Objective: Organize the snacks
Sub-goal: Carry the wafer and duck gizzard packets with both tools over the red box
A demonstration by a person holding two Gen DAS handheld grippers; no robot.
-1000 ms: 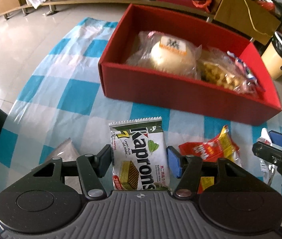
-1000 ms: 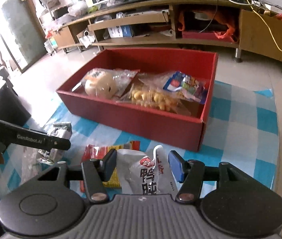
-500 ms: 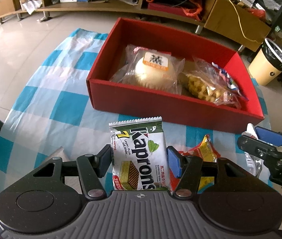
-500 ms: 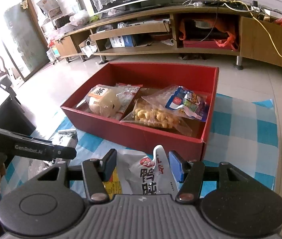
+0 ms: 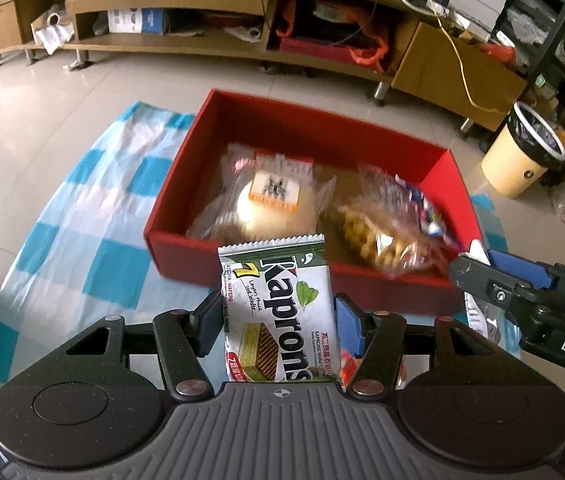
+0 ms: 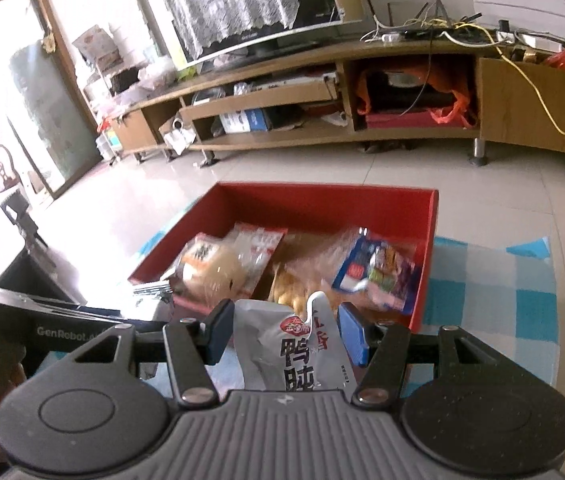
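My left gripper (image 5: 278, 322) is shut on a green and white Kaprons wafer pack (image 5: 278, 312), held in the air just before the near wall of the red box (image 5: 362, 280). My right gripper (image 6: 284, 336) is shut on a white pouch with red and black Chinese print (image 6: 294, 344), held by the box's near wall (image 6: 422, 304). The box holds a wrapped bun (image 5: 274, 208), a bag of yellow snacks (image 5: 378, 232) and a blue packet (image 6: 374, 268). The right gripper shows at the right of the left wrist view (image 5: 522, 288).
The box stands on a blue and white checked cloth (image 5: 94, 216) on a round table. A red snack pack (image 5: 348, 364) lies under my left gripper. A long wooden TV stand (image 5: 242, 12) and a yellow bin (image 5: 522, 160) stand beyond on the tiled floor.
Both grippers have risen and moved forward toward the red box with their packs still held. The box's inside now shows more from above.
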